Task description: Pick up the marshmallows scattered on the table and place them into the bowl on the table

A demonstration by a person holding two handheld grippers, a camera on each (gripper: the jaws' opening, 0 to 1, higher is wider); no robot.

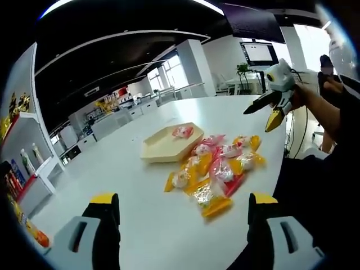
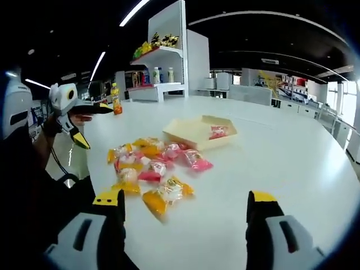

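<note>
A white shelf unit (image 2: 164,59) holds bottles and yellow goods, and a monitor (image 1: 259,54) stands beyond the table.

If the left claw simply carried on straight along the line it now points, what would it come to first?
Most likely the pile of wrapped marshmallows on the white table, starting with the nearest yellow-wrapped marshmallow. The left claw is open, with bare tabletop before it. Depth is unclear; the bowl lies beyond.

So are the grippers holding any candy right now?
No, nothing is held. The left gripper and right gripper both have jaws wide apart and empty, above the table, short of the marshmallows.
</note>
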